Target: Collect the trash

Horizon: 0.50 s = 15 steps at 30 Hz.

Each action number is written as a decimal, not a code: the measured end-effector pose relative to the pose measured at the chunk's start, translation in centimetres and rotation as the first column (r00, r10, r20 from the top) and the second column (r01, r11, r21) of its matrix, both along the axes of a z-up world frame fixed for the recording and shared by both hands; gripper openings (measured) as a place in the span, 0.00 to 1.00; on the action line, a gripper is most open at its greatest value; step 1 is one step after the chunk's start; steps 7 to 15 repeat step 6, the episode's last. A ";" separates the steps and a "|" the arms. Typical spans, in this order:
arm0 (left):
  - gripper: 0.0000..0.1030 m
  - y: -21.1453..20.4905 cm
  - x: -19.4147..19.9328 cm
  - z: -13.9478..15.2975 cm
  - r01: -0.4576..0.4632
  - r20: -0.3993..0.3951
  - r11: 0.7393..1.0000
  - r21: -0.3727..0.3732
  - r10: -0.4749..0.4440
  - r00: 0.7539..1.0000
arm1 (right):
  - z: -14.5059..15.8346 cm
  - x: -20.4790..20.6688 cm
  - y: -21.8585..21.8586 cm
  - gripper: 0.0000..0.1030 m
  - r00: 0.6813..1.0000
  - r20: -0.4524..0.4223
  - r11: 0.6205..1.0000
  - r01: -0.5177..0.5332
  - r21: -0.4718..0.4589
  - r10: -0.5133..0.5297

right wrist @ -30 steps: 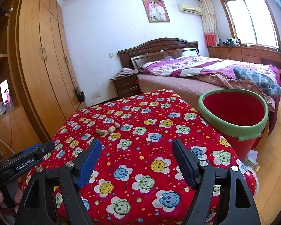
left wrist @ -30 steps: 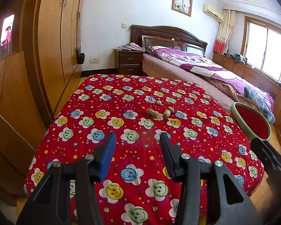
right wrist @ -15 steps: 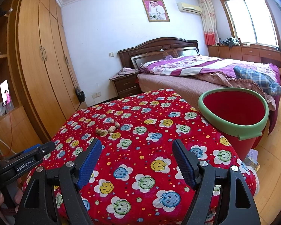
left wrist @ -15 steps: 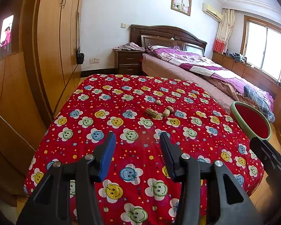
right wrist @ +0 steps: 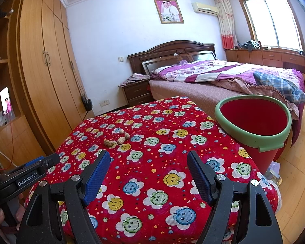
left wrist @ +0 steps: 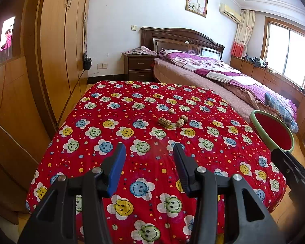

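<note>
Both tools poised over the desk, peanut shells not yet picked up.

The left tool (left wrist: 149, 158) and right tool (right wrist: 148, 165) hang open and empty above the red smiley-print cloth (left wrist: 132, 109). Peanut shells (left wrist: 172, 121) lie mid-desk, farther off; the red bucket (right wrist: 254, 120) waits at the right edge, likely for catching them. A bed (right wrist: 213, 77) stands beyond.

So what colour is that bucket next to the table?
The bucket is red with a pale green rim, seen best from the right wrist camera.
</note>
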<state>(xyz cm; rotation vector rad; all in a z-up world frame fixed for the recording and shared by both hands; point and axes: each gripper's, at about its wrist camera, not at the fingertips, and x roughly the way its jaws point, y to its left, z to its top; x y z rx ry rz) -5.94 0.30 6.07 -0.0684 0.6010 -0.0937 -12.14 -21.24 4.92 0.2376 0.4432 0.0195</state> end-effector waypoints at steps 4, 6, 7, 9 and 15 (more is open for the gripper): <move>0.47 0.0 0.0 0.0 0.001 -0.001 1.000 -0.001 -0.001 1.000 | 0.0 0.0 0.0 0.76 1.000 -0.001 1.000 0.000 0.000 0.000; 0.47 0.0 0.0 0.0 0.002 -0.002 1.000 0.001 -0.002 1.000 | 0.0 0.1 0.0 0.76 1.000 -0.003 1.000 0.000 0.000 0.000; 0.47 0.0 0.0 0.0 0.002 -0.002 1.000 0.001 -0.002 1.000 | 0.0 0.1 0.0 0.76 1.000 -0.003 1.000 0.000 0.000 0.000; 0.47 0.0 0.0 0.0 0.002 -0.002 1.000 0.001 -0.002 1.000 | 0.0 0.1 0.0 0.76 1.000 -0.003 1.000 0.000 0.000 0.000; 0.47 0.0 0.0 0.0 0.002 -0.002 1.000 0.001 -0.002 1.000 | 0.0 0.1 0.0 0.76 1.000 -0.003 1.000 0.000 0.000 0.000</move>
